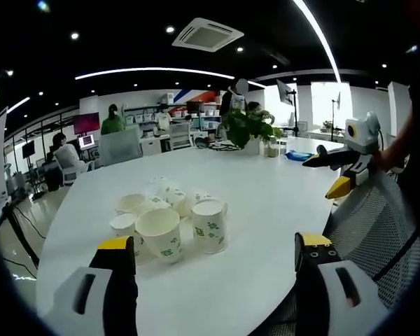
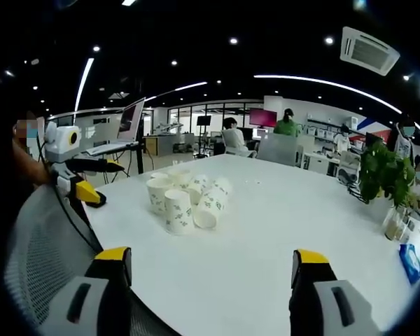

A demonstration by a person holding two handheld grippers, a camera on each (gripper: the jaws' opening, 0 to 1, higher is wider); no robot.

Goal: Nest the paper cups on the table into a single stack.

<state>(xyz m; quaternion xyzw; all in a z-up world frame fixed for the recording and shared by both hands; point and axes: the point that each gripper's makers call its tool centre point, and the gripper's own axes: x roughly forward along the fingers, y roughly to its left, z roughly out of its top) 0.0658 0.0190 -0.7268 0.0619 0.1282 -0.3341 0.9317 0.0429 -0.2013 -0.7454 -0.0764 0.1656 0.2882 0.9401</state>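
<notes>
An open-plan office with ceiling spotlights, desks and seated people in the distance surrounds a large white oval surface [image 1: 266, 210]. Near its middle, a cluster of white paper cups with small green prints [image 1: 169, 222] sits loosely bunched: some stand upright, such as the upright paper cup [image 1: 210, 225] nearest the left gripper view's centre, while others lie tipped on their sides, as the right gripper view shows with one tipped cup [image 2: 210, 208] lying mouth toward the camera. None appears nested into a tidy stack yet, though a few overlap too closely to tell.

The left hand-held gripper [image 1: 217, 255], grey with yellow tips, has its jaws spread wide and empty, held back from the cups at the surface's near edge. The right hand-held gripper [image 2: 211, 264] is likewise spread and empty, well apart from the cluster; it also appears in the left gripper view [image 1: 336, 171] above a grey mesh chair back [image 1: 371, 231]. A leafy green potted plant [image 1: 248, 127] stands farther along the surface.

The task looks to be at its very start: the approach. The next move likely calls for one gripper to close on an upright cup's rim or wall as the base, while the other picks a second cup to lower into it.
</notes>
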